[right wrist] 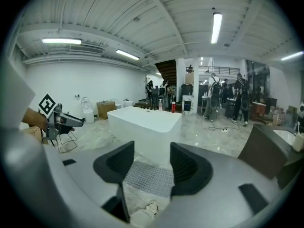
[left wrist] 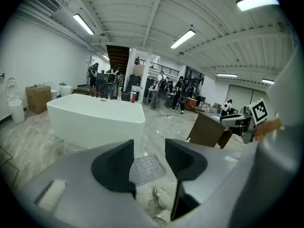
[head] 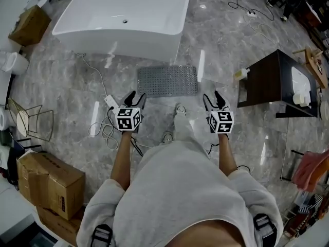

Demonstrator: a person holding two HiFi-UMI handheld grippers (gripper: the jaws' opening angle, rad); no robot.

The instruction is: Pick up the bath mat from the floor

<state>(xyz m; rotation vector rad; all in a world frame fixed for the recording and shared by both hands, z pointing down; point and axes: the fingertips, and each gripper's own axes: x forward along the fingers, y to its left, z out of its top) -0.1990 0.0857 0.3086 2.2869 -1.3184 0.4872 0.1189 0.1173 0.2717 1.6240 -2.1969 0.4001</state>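
Observation:
A grey studded bath mat (head: 167,81) lies flat on the marble floor just in front of the white bathtub (head: 121,20). My left gripper (head: 134,98) hovers near the mat's lower left corner, jaws apart and empty. My right gripper (head: 214,99) hangs off the mat's lower right, also open with nothing in it. In the left gripper view the mat (left wrist: 147,169) shows through the gap between the jaws, and in the right gripper view the mat (right wrist: 150,177) lies likewise between that gripper's jaws, well below them.
A dark wooden cabinet (head: 275,83) stands right of the mat. White cables and a power strip (head: 110,102) trail on the floor at the left. Cardboard boxes (head: 49,178) sit at lower left, a wire stand (head: 31,120) beside them. The person's shoes (head: 180,109) stand behind the mat.

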